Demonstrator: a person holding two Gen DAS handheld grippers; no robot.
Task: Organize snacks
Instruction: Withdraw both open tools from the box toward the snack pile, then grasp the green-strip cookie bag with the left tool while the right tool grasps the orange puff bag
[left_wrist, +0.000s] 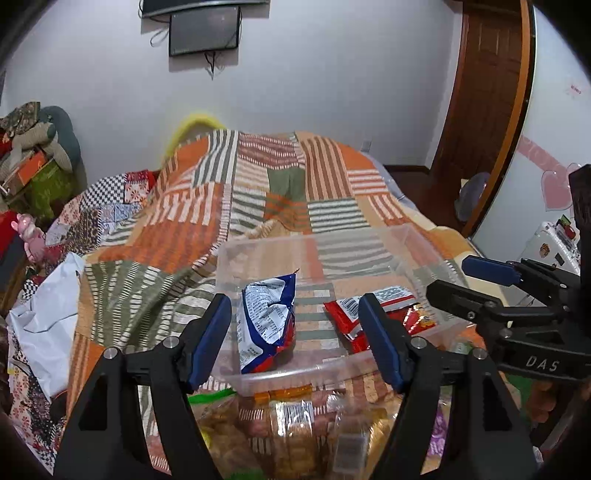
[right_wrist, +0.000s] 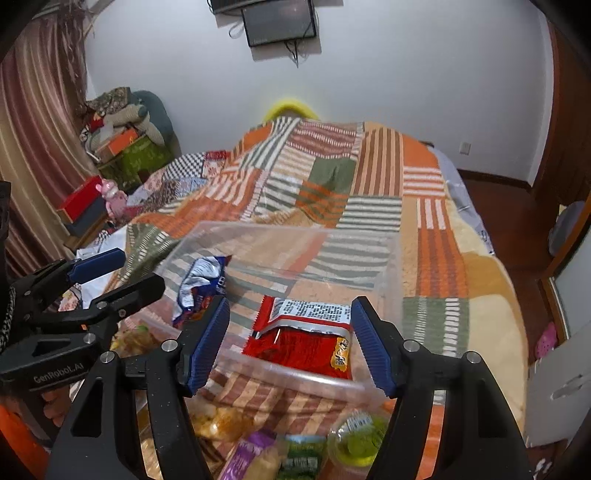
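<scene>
A clear plastic bin (left_wrist: 421, 251) (right_wrist: 391, 273) sits on the bed. Inside lie a blue and white snack bag (left_wrist: 264, 319) (right_wrist: 201, 280) on the left and a red snack bag (left_wrist: 373, 310) (right_wrist: 306, 336) on the right. My left gripper (left_wrist: 295, 339) is open and empty, just in front of the bin's near wall, facing the blue bag. My right gripper (right_wrist: 290, 341) is open and empty over the near wall, facing the red bag. It also shows in the left wrist view (left_wrist: 465, 280). Loose snack packs (left_wrist: 295, 424) (right_wrist: 295, 450) lie on the bed below both grippers.
A striped patchwork blanket (left_wrist: 258, 192) (right_wrist: 332, 177) covers the bed. A white bag (left_wrist: 48, 317) lies at the bed's left edge. Boxes and soft toys (right_wrist: 122, 144) are stacked at the far left. A wooden door (left_wrist: 484, 92) is at the right.
</scene>
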